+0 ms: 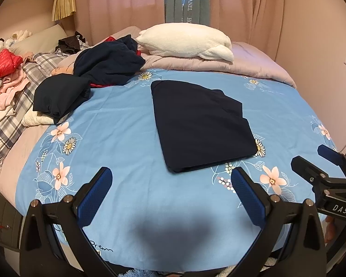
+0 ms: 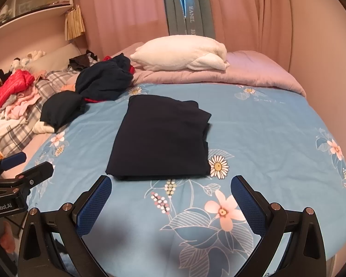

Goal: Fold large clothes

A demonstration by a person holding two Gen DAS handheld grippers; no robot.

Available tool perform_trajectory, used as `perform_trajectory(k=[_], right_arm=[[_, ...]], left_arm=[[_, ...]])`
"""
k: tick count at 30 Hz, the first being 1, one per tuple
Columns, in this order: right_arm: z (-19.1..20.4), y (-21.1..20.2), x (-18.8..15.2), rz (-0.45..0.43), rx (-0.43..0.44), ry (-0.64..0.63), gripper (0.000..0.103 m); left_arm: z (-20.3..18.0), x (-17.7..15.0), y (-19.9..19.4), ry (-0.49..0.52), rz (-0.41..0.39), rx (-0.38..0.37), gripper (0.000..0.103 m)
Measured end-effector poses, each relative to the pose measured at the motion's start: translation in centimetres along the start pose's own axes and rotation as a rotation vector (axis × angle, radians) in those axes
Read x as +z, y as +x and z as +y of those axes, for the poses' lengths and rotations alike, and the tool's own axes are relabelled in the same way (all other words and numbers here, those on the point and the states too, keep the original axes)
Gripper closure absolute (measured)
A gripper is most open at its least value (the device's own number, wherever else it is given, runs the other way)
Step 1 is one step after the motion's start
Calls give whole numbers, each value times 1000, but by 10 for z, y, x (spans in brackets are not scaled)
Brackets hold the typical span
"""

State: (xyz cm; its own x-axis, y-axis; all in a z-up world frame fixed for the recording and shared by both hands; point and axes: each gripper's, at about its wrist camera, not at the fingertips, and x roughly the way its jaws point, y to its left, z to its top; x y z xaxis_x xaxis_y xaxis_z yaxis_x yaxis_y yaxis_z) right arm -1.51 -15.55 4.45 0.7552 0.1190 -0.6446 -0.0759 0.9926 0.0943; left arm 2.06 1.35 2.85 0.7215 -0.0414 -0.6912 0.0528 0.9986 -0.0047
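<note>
Here, in the left wrist view, we held the left gripper (image 1: 171, 184) low over the blue floral sheet (image 1: 117, 120), its blue-padded fingers (image 1: 96, 198) spread wide with nothing between them. The folded dark navy garment (image 1: 200, 127) lay flat on the sheet at about twelve o'clock from our fingertips, apart from them. A heap of dark clothes (image 1: 108, 62) sat at ten o'clock, near a smaller dark bundle (image 1: 59, 97). Beyond the garment, a white pillow (image 1: 186, 41) rested on the pink quilt (image 1: 253, 64). The right gripper (image 1: 316, 164) showed at three o'clock, its fingers apart.

In the right wrist view, we saw the right gripper (image 2: 170, 184) with its fingers (image 2: 246, 203) equally wide and empty above the sheet (image 2: 265, 127). The folded garment (image 2: 161, 138) lay at eleven to twelve o'clock, just past the fingertips and not touching them. The dark heap (image 2: 103, 80) and the smaller bundle (image 2: 62, 108) were at ten o'clock, the pillow (image 2: 179, 53) at twelve on the quilt (image 2: 253, 69). The left gripper (image 2: 32, 164) came in at nine o'clock, its fingers parted.
</note>
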Motion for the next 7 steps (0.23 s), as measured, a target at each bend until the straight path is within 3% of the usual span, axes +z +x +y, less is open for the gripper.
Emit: perform_trajectory(k=[7], right_arm=[[0,0,0,0,5,1,1]], left_arm=[[-2,1,1,-1,4,-17,0]])
